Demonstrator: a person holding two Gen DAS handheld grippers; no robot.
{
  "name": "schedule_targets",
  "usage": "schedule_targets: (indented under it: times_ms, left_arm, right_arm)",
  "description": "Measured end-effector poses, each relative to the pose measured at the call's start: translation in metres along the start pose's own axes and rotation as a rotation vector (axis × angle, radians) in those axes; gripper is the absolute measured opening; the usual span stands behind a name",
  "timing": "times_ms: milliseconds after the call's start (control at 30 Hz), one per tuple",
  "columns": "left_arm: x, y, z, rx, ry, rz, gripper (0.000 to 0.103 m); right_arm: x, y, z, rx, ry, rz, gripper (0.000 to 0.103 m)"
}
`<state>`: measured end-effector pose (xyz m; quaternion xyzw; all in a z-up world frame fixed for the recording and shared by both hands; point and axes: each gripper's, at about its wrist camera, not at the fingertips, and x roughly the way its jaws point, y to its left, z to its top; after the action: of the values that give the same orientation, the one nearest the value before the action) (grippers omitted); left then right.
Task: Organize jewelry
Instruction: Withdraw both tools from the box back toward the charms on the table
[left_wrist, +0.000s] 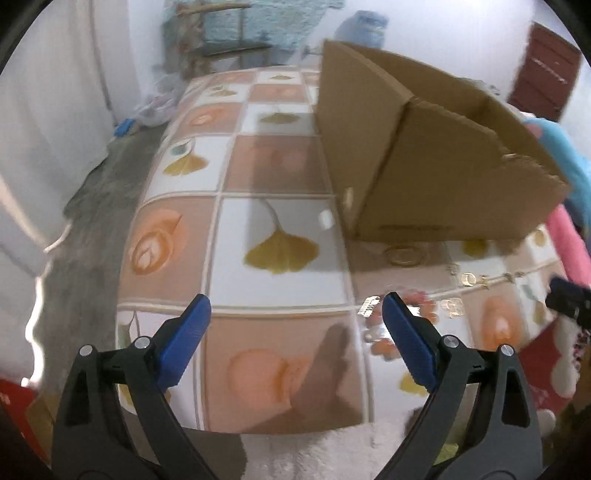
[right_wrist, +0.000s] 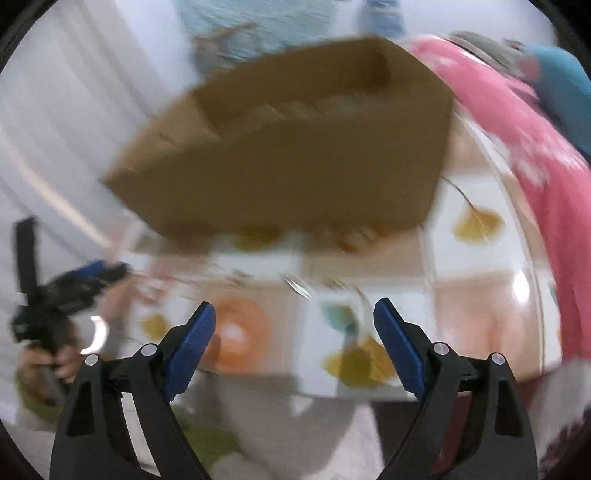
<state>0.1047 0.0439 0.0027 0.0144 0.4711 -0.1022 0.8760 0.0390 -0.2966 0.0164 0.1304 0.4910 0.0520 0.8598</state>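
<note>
An open cardboard box (left_wrist: 436, 155) stands on the table with the leaf-pattern cloth (left_wrist: 258, 166). In front of it lie small pieces of jewelry: a gold bangle (left_wrist: 403, 254), gold rings (left_wrist: 466, 279), a silver comb-like clip (left_wrist: 369, 306) and reddish beads (left_wrist: 419, 300). My left gripper (left_wrist: 295, 299) hovers open over the table's near edge, the jewelry just right of its right finger. My right gripper (right_wrist: 294, 304) is open above the cloth, nothing between its blue pads. The right wrist view is blurred; the box (right_wrist: 295, 155) fills its middle, and a silver piece (right_wrist: 297, 286) shows faintly.
A hand holds the left gripper (right_wrist: 70, 284) at the left of the right wrist view. A dark part of the right gripper (left_wrist: 569, 302) shows at the right edge. Pink fabric (right_wrist: 546, 155) lies right of the table. A fluffy white rug (left_wrist: 332, 454) is below the table edge.
</note>
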Motion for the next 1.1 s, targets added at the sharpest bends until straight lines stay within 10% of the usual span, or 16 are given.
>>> schedule_targets:
  times_ms: [733,967,1100]
  left_arm:
    - [0.023,-0.007,-0.004,0.046,0.088,0.078,0.095]
    - [0.022,-0.007,-0.006,0.067,0.089,0.067,0.095]
    - [0.023,-0.007,-0.006,0.067,0.086,0.066,0.095]
  right_arm:
    - [-0.033,-0.015,-0.014,-0.154,-0.226,-0.330,0.096]
    - [-0.042,-0.025,-0.006,-0.170,-0.273,-0.368,0.096]
    - [-0.060,-0.023,-0.006,-0.216,-0.392,-0.240,0.096]
